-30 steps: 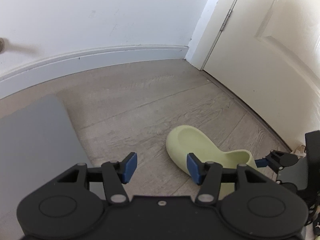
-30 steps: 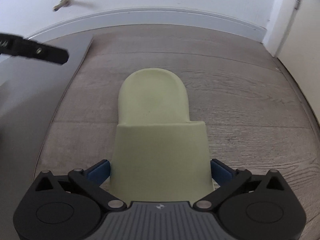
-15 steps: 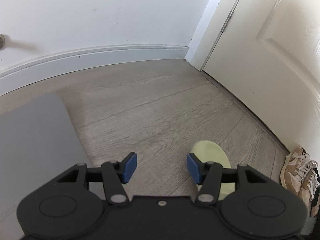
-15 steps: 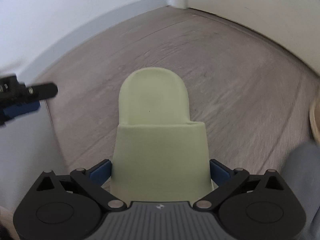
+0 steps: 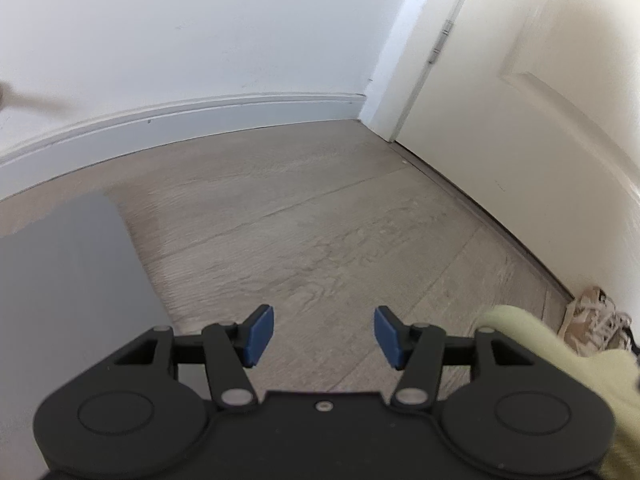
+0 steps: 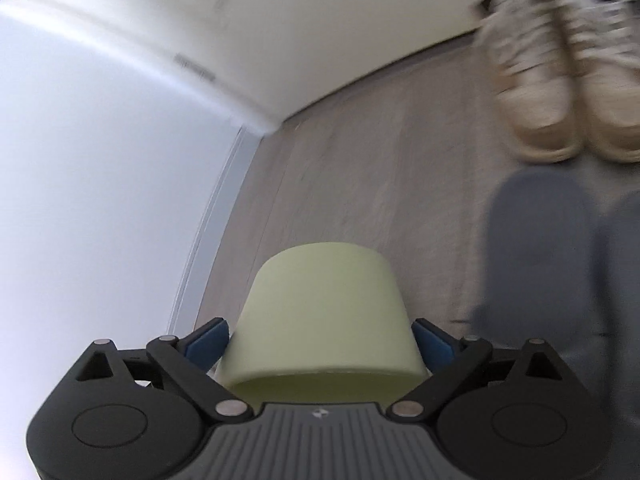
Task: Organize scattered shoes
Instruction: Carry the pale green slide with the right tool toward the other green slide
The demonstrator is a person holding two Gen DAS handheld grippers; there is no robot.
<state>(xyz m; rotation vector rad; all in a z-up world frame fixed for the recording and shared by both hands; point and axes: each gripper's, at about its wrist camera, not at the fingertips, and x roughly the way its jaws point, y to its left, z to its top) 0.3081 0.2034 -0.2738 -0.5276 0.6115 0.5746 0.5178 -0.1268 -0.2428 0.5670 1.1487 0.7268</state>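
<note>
My right gripper [image 6: 320, 340] is shut on a pale green slipper [image 6: 322, 320], held off the floor with its toe pointing ahead. The same slipper [image 5: 560, 364] shows blurred at the lower right of the left wrist view. My left gripper [image 5: 324, 334] is open and empty above bare floor. A pair of beige sneakers [image 6: 560, 76] stands against the door at the upper right of the right wrist view, also seen in the left wrist view [image 5: 592, 316]. A pair of grey slippers [image 6: 560, 260] lies in front of the sneakers, to the right of the green slipper.
A grey mat [image 5: 68, 280] lies on the wood floor at the left. A white wall with a baseboard [image 5: 180, 116] runs across the back. A white door [image 5: 540, 100] stands at the right.
My right gripper has swung to the right with the green slipper, so the door, sneakers and grey slippers now fill its view. The slipper has moved right past my left gripper, which has barely moved.
</note>
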